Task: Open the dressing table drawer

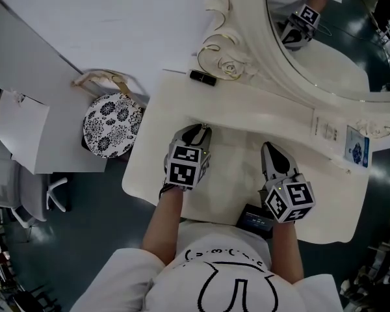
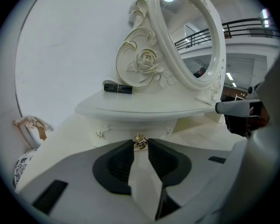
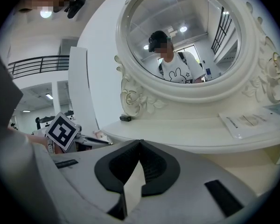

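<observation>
Drawer: small white front with carved gilt detail, set under the upper tier of the desk, at 12 o'clock of the left gripper. A gold knob sits at its centre. Whether the front has come out cannot be told.

Left gripper: fingers narrowly parted, tips pinching the gold knob from both sides.

Right gripper: at 3 o'clock of the left one, over the desk's lower surface. Its fingers are pressed together at the tips, with nothing between them and touching nothing.
</observation>
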`<state>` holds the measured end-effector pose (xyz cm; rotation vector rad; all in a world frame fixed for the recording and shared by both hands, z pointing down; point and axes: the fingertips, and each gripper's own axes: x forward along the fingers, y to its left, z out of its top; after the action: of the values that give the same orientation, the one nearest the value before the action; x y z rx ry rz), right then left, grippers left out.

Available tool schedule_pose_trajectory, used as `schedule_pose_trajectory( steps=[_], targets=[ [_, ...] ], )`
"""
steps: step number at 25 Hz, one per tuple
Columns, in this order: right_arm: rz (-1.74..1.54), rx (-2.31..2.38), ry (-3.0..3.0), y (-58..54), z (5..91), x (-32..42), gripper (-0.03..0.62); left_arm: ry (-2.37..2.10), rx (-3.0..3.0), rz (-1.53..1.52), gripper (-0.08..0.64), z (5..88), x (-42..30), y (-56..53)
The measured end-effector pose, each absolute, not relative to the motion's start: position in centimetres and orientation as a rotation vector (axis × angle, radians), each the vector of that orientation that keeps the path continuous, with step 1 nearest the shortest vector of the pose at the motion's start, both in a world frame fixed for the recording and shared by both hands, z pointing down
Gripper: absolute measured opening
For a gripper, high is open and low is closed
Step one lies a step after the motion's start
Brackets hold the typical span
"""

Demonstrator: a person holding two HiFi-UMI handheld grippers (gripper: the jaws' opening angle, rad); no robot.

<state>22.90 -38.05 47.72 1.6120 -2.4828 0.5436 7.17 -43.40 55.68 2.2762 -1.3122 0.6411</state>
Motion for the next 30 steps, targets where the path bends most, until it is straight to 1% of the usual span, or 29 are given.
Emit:
schedule_pose_trajectory(
  steps=[30],
  targets=[
    [0.53,1.645,-2.473,-35.0,47.1,21.8,0.018,-1.252,2.292,0.636,0.127,55.5,6.4,-40.6]
  ],
)
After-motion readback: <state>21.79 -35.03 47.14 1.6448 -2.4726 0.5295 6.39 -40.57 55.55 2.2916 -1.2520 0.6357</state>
